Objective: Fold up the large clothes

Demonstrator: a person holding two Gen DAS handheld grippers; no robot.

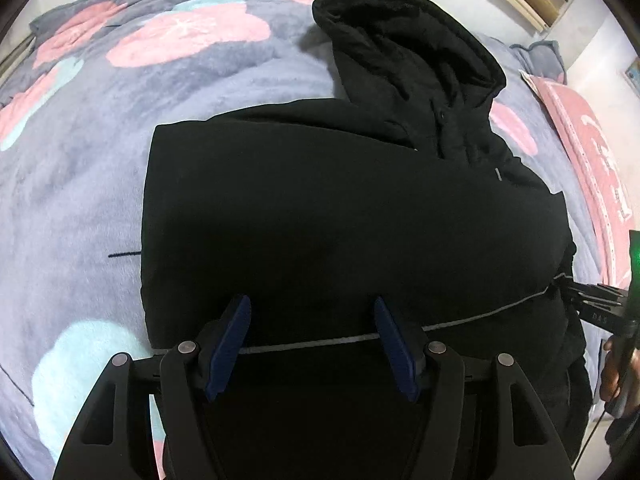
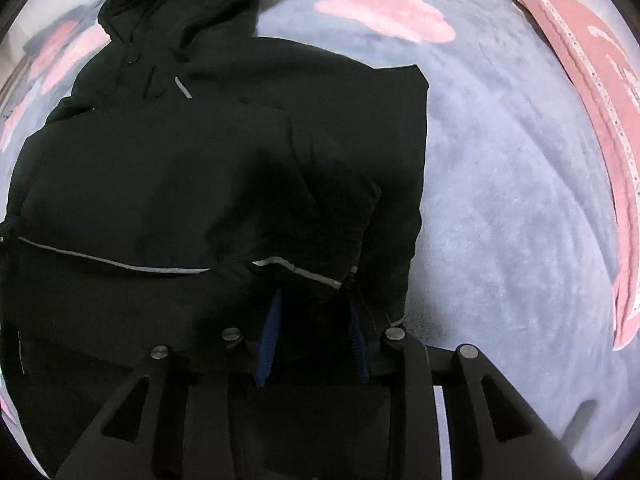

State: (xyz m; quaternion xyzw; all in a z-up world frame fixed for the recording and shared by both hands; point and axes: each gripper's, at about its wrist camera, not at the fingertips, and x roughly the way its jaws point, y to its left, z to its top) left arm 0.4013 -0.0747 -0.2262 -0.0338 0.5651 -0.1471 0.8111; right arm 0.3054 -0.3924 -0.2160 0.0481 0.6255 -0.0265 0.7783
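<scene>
Blue pads up close: the left gripper (image 1: 312, 338) has its jaws spread wide, hovering over the lower part of the black jacket (image 1: 340, 216) with nothing between them, and a thin grey stripe (image 1: 320, 345) runs across the cloth right between the pads. Over on the right wrist view, the right gripper (image 2: 314, 312) is pressed into the jacket's right edge, jaws drawn close with a bunch of black cloth and the end of that stripe pinched between them, so it's gripping the jacket. From the left wrist camera that gripper shows at the far right rim, at the jacket's side. Jacket lies flat on the bed, on a grey blanket (image 1: 80, 184) with pink and pale blue patches, sleeves folded in, hood (image 1: 404, 52) spread out at the far end. Pink cloth (image 2: 600, 92) sits off to the right, apart from the jacket.
</scene>
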